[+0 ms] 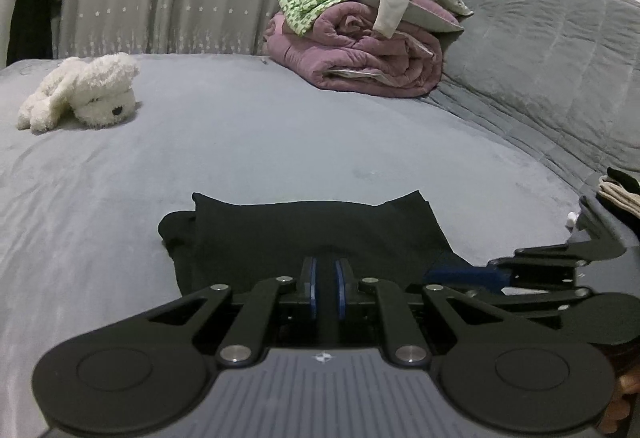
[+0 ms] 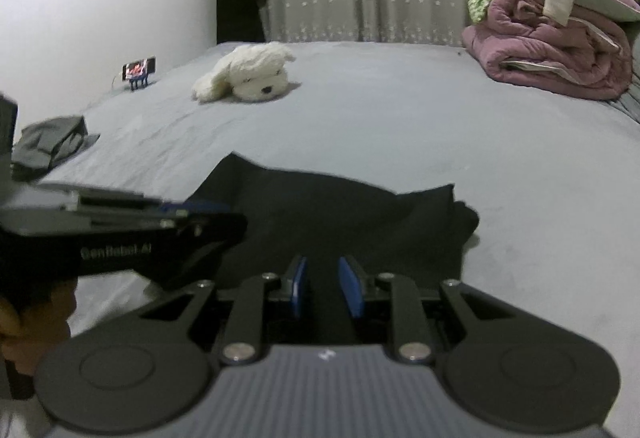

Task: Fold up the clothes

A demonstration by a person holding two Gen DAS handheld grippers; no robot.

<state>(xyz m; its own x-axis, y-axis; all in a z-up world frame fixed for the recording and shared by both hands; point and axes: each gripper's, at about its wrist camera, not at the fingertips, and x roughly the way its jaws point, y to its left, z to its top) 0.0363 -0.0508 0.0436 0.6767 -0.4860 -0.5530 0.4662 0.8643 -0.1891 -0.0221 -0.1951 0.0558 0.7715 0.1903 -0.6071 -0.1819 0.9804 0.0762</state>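
A black garment [image 1: 304,234] lies folded flat on the grey bed sheet [image 1: 280,141], right in front of both grippers; it also shows in the right wrist view [image 2: 332,213]. My left gripper [image 1: 325,270] sits at its near edge with the blue pads almost together and black cloth between them. My right gripper [image 2: 325,278] is over the garment's near edge with a narrow gap between its pads; whether it pinches cloth is hidden. Each gripper shows in the other's view, the right one [image 1: 460,274] beside the garment's right side, the left one [image 2: 188,207] at its left side.
A white plush dog [image 1: 84,89] lies at the far left. A rolled pink quilt under a heap of clothes [image 1: 360,49] sits at the back. A grey garment [image 2: 52,145] and a small phone stand [image 2: 138,71] are at the bed's left edge. A grey quilted headboard [image 1: 560,57] is on the right.
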